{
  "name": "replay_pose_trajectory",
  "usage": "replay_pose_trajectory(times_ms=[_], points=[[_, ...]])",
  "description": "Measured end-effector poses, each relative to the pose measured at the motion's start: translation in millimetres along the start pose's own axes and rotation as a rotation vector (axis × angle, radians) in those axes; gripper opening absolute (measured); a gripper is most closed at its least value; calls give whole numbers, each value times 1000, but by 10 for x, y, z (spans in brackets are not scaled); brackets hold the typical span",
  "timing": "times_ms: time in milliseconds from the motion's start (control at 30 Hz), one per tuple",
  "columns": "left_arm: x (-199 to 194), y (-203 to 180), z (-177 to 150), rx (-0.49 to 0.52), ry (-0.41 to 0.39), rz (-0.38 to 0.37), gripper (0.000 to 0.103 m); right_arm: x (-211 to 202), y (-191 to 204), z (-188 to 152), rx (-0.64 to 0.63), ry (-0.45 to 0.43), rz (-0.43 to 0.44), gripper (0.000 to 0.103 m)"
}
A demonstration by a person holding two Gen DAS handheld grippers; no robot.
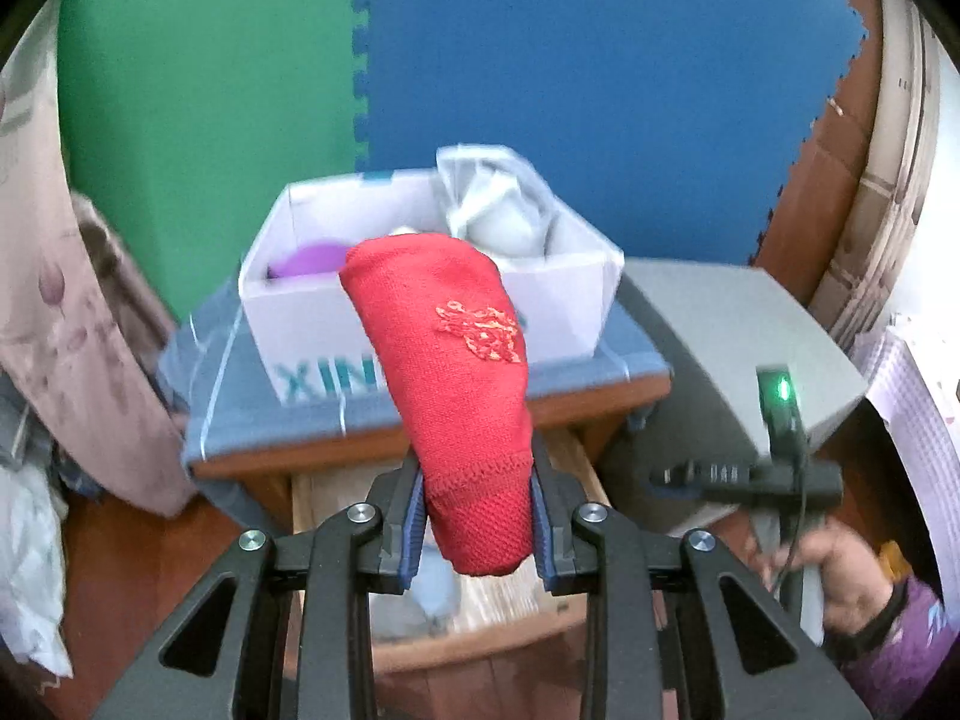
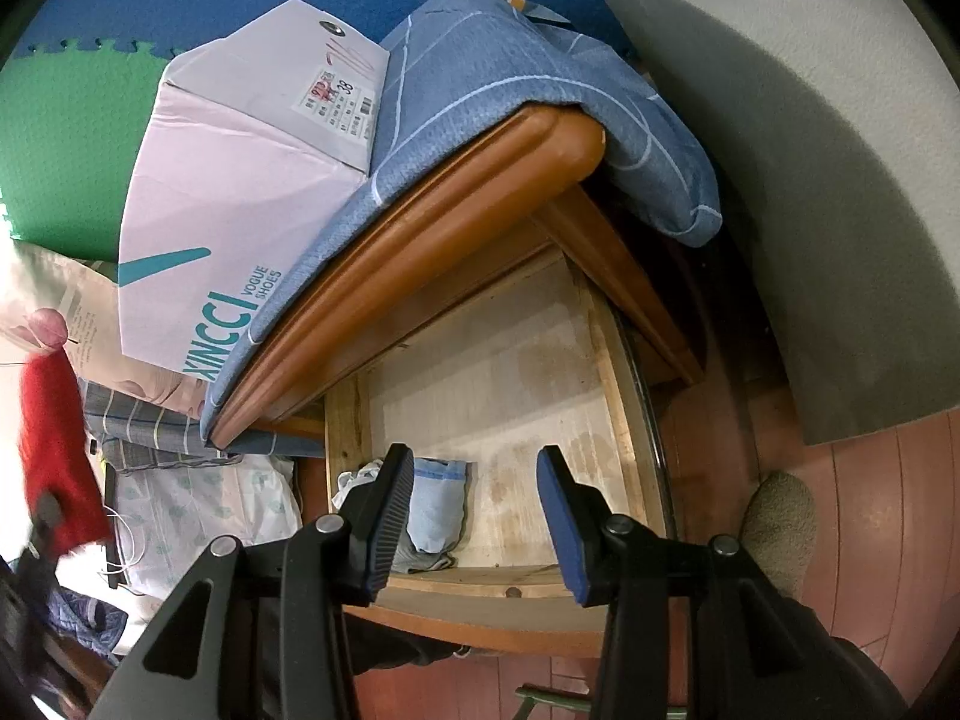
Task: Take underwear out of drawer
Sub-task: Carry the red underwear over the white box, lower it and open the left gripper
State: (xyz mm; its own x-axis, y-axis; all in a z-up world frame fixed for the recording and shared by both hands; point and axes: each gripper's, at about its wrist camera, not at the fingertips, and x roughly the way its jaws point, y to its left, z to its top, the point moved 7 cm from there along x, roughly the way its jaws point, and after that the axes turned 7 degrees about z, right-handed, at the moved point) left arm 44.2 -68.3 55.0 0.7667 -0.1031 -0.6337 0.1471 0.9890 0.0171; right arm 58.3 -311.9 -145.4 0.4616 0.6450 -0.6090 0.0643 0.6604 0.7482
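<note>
In the left wrist view, your left gripper (image 1: 477, 516) squeezes a folded red underwear (image 1: 456, 384). Both fingers press on its lower end, and the rest sticks up in front of the camera. It has an orange stitched patch on it. Behind it, a white shoe box (image 1: 312, 324) sits on a blue cloth (image 1: 264, 414) on top of a wooden nightstand (image 1: 384, 447). You can read the teal letters "XIN" on the box; the red cloth hides the rest. Something purple and a crinkly clear bag (image 1: 498, 192) sit in the box. Below the gripper, the drawer (image 1: 312, 492) is pulled out. Your right hand (image 1: 840, 570) shows low on the right side.

In the right wrist view, your right gripper (image 2: 474, 516) is spread wide and holds nothing. It hangs over the open drawer (image 2: 510, 372). A folded light blue piece of clothing (image 2: 435, 504) lies in the drawer's near left corner, just beside the left finger but not between the fingers. The shoe box (image 2: 240, 204) reads "XINCCI VOGUE SHOES", and its sticker shows "38". The red underwear (image 2: 57, 450) shows blurry at the far left edge, well apart from this gripper.
</note>
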Motion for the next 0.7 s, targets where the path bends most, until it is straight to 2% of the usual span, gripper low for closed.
replay_pose_trajectory(times_ms=[167,300,700], points=[[77,48,411,-11,-50,22,26,10,-1,-2,-3,3,2,44],[289,88,714,-13,-64,44,27,21,16,-4,-7,9,1,44],[1140,327,1214,17,-14,155,27,96,77,-32,-27,37,9,44]])
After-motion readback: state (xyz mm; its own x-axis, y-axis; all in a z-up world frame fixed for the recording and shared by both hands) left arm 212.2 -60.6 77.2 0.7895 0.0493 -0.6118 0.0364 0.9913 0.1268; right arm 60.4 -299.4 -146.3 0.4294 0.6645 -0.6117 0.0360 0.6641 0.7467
